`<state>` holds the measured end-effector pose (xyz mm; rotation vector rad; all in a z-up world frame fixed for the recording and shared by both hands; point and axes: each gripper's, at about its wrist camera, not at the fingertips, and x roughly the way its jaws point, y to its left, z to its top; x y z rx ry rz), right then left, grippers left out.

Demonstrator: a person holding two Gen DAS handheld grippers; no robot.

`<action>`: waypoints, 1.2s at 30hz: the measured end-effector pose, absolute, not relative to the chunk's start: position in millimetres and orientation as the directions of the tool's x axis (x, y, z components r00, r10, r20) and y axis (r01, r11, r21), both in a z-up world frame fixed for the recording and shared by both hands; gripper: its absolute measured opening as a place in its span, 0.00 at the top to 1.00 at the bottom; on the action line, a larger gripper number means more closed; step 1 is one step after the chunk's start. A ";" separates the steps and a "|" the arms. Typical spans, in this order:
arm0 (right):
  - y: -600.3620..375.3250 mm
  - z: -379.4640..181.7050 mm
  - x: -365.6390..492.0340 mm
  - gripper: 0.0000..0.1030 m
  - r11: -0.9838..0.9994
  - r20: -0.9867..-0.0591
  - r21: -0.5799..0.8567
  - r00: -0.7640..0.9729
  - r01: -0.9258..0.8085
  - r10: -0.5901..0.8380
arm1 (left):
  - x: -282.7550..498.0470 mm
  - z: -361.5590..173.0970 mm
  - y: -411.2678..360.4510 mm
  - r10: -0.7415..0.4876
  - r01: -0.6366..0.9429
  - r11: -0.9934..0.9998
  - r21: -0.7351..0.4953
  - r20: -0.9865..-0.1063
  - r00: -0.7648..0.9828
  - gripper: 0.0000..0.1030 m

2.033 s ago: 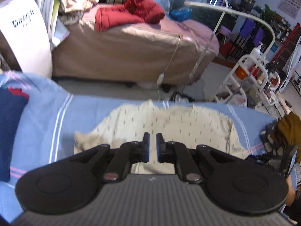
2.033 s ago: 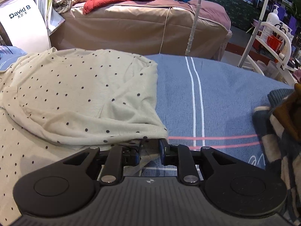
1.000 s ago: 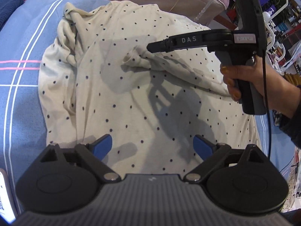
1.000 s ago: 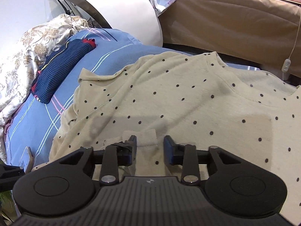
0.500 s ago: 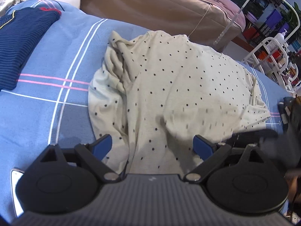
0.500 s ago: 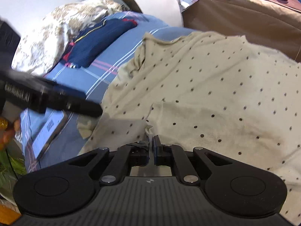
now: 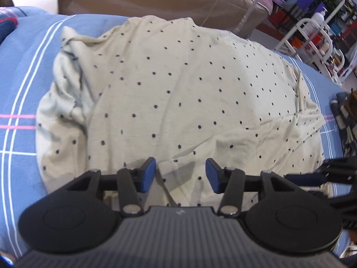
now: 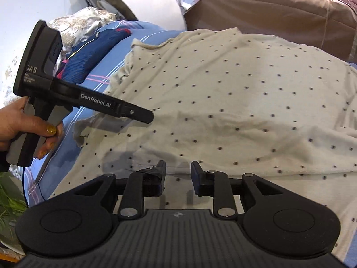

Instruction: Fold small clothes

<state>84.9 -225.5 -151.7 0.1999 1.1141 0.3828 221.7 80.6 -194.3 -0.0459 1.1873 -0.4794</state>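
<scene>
The shirt [image 7: 178, 93], cream with dark dots, lies spread on the blue striped bed [image 7: 22, 71], one side already turned in over the body and the sleeve on the far left bunched into a rumpled ridge. The left gripper [image 7: 180, 172] hovers low over the near hem with its blue-padded fingers [image 7: 147, 174] spread and nothing between them; the right gripper [image 8: 177, 174] sits just over the near edge too, fingers apart and empty, though a scrap of black tape on one finger might be mistaken for cloth. The chief risk, as I judge it, is a thin grasp: the fabric is soft and layered, so closing on the top ply alone would drag the folded flap open again instead of carrying the whole hem. Equally, the two grippers are close together at this edge, and in the right view the left tool's nose [image 8: 136, 114] reaches across the shirt, so a hasty move could knock one against the other or snag the cloth. The rumpled sleeve, if left, would probably make a lumpy, crooked fold. The shirt also lies near the bed's far edge, so a strong pull away could slide it off. As for containers, none holds anything in the task; a white rack [image 7: 312, 35] stands beyond the bed with bottles, and a folded navy garment [image 8: 96, 47] lies aside on the bed.
</scene>
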 end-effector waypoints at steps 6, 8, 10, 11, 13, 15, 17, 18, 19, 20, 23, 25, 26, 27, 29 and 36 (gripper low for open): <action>-277.5 -149.0 85.0 0.57 0.967 -0.864 0.229 0.435 -0.110 0.254 | 219.8 -195.8 69.5 -0.357 0.378 0.896 -0.234 -0.885 0.298 0.84; -299.8 -147.3 95.7 0.46 0.988 -0.866 0.149 0.478 -0.030 0.145 | 217.8 -192.9 66.7 -0.374 0.373 0.894 -0.250 -0.875 0.309 0.92; -328.3 -143.6 109.9 0.21 0.992 -0.854 0.093 0.518 0.080 0.038 | 215.8 -188.5 66.5 -0.386 0.365 0.894 -0.260 -0.861 0.332 0.94; -340.7 -143.6 119.4 0.13 0.989 -0.853 0.073 0.523 0.126 -0.004 | 215.3 -186.7 65.9 -0.384 0.362 0.896 -0.257 -0.858 0.341 0.94; -359.8 -146.3 138.5 0.17 0.982 -0.855 0.062 0.517 0.179 -0.040 | 214.1 -182.5 65.7 -0.390 0.364 0.895 -0.258 -0.851 0.353 0.95; -364.6 -150.0 155.8 0.21 0.984 -0.851 0.036 0.522 0.172 -0.060 | 212.4 -177.7 67.1 -0.383 0.365 0.898 -0.247 -0.847 0.369 0.95; -361.9 -162.4 175.4 0.32 0.984 -0.881 -0.060 0.455 0.168 -0.132 | 211.9 -173.2 71.0 -0.379 0.356 0.902 -0.246 -0.845 0.377 0.95; -362.5 -168.3 181.3 0.38 0.980 -0.890 -0.082 0.430 0.183 -0.155 | 211.7 -171.6 73.5 -0.377 0.349 0.904 -0.246 -0.846 0.378 0.95; -365.1 -173.6 185.6 0.54 0.976 -0.896 -0.094 0.411 0.198 -0.169 | 211.6 -170.5 75.7 -0.372 0.346 0.906 -0.242 -0.847 0.381 0.95; -366.6 -178.4 188.1 0.60 0.970 -0.901 -0.124 0.386 0.209 -0.199 | 211.1 -169.8 77.0 -0.366 0.347 0.908 -0.235 -0.848 0.383 0.95; -371.8 -187.5 192.5 0.93 0.972 -0.910 -0.134 0.363 0.195 -0.199 | 212.1 -171.2 79.6 -0.362 0.344 0.909 -0.234 -0.853 0.376 0.95; -378.3 -179.6 191.4 0.97 0.974 -0.903 -0.113 0.387 0.199 -0.184 | 213.5 -170.1 82.3 -0.358 0.337 0.912 -0.231 -0.852 0.383 0.95; -382.4 -174.5 189.4 0.98 0.971 -0.895 -0.110 0.404 0.210 -0.189 | 215.4 -168.7 84.6 -0.359 0.328 0.914 -0.237 -0.849 0.388 0.95; -387.1 -166.7 188.2 0.98 0.967 -0.884 -0.114 0.420 0.228 -0.204 | 217.6 -167.0 87.7 -0.357 0.317 0.918 -0.239 -0.847 0.394 0.95; -399.8 -158.9 188.1 0.98 0.962 -0.874 -0.110 0.436 0.252 -0.214 | 224.5 -164.8 93.3 -0.344 0.305 0.924 -0.230 -0.848 0.403 0.95; -424.7 -163.2 196.3 0.98 0.956 -0.880 -0.037 0.443 0.292 -0.170 | 266.8 -167.8 99.1 -0.302 0.299 0.936 -0.188 -0.865 0.401 0.95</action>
